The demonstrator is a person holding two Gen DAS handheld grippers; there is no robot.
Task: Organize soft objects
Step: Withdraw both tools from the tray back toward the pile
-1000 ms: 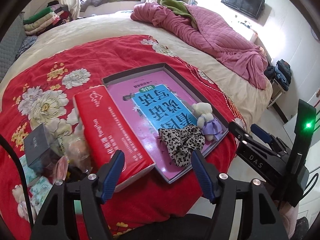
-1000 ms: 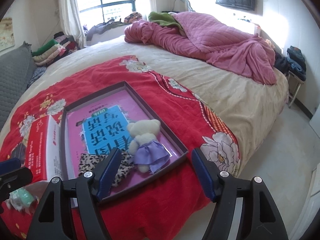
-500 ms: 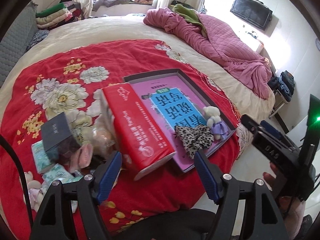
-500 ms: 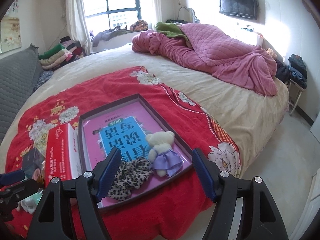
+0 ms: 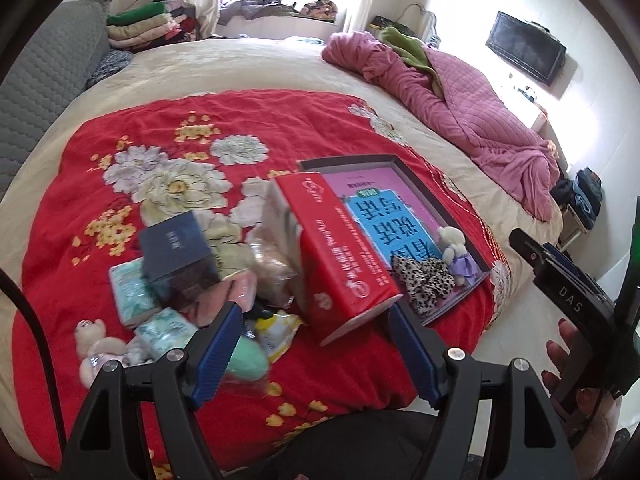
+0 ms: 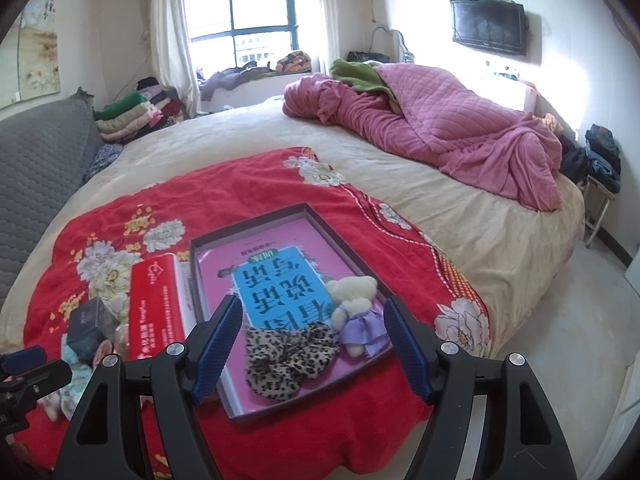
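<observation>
Scrunchie: leopard scrunchie point(image 6: 290, 354) lies in the tray point(image 6: 256, 220), between the right gripper's point(image 6: 312, 344) spread, empty fingers.
Bear: purple-skirted bear point(image 6: 356, 312) touches it, same tray.
Left gripper: left gripper point(image 5: 316, 350) spread, empty, above the pile left of the tray; red box point(image 5: 340, 256) just ahead.
Writing: "DAS" on the other gripper's body, seen in the left view.
Change: both grippers have pulled back from the tray.

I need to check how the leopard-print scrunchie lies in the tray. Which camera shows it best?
The right wrist view: the leopard-print scrunchie lies close and central, whole, in the tray beside the small bear. The left wrist view shows it smaller, off to the right, its near edge partly hidden by the red box.
</observation>
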